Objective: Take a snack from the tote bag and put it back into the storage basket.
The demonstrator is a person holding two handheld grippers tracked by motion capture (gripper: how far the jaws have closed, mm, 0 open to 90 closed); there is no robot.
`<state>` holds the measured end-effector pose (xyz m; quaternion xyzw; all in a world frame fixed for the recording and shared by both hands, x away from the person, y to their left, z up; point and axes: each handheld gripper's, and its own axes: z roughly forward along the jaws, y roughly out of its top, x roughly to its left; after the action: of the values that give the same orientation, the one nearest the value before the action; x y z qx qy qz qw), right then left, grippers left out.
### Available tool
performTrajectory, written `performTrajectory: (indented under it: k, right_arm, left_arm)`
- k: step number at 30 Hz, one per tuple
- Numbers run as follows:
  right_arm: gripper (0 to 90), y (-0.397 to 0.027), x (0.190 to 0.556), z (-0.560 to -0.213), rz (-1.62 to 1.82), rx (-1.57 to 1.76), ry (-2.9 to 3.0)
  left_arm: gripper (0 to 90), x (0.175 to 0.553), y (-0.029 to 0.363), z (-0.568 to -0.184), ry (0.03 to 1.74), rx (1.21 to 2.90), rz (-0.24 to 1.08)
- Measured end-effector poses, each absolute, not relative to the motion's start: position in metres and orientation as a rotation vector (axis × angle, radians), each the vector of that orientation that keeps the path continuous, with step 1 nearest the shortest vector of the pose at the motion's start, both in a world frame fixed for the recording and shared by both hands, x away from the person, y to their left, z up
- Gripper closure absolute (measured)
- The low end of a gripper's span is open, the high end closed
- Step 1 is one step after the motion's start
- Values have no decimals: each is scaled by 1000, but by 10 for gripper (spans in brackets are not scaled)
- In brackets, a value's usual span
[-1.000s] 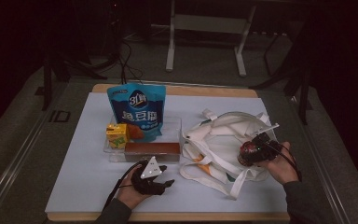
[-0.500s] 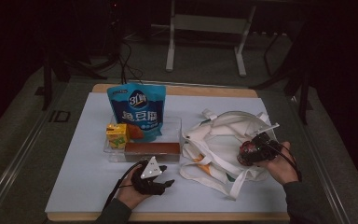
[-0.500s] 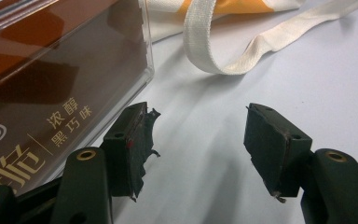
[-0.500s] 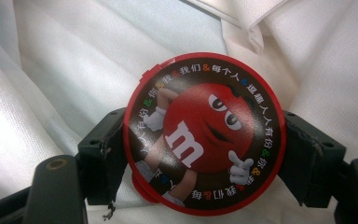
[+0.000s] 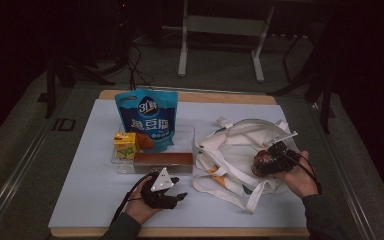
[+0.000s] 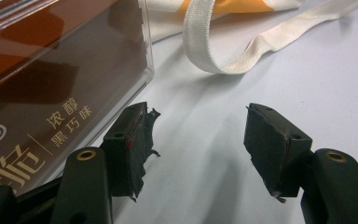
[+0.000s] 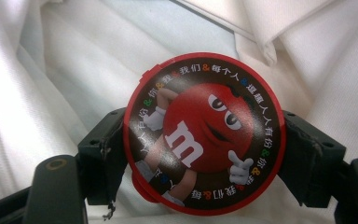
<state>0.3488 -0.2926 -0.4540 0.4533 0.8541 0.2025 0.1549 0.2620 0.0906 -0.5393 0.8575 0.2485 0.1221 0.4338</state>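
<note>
Dark floor and metal stand legs surround a pale blue counter [image 5: 80, 200] with a wooden edge, lit only over its top. At its right lies a white canvas tote bag [image 5: 240, 145] with long cream straps, its mouth spread wide, which suits dropping items in from above. The right tool [image 5: 269, 161] hovers over that mouth, its 2 black jaws clamped on the sides of a round red candy tin with a cartoon face on its lid [image 7: 204, 133]; the lid faces the camera, so the tin sits flat between the pads, white cloth folds directly behind it. I judge the work to be packing snacks into the bag, with this tin about to be lowered inside.

At the near edge, the left tool [image 5: 179, 196] rests on the counter with its jaws standing apart and nothing between them, just beside a clear plastic tray [image 5: 190, 135]. That tray holds a long brown chocolate box [image 5: 162, 159], a small yellow drink carton [image 5: 126, 146] and a blue stand-up snack pouch [image 5: 147, 117], likely the next items to pack.
</note>
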Motion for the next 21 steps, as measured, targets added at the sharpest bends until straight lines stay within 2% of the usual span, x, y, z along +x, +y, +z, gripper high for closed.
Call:
performTrajectory:
  k: [21]
  right_arm:
    - [253,-270,342,-437,619,1213,2464]
  left_arm:
    - [408,262,91,-539,618,2136,304]
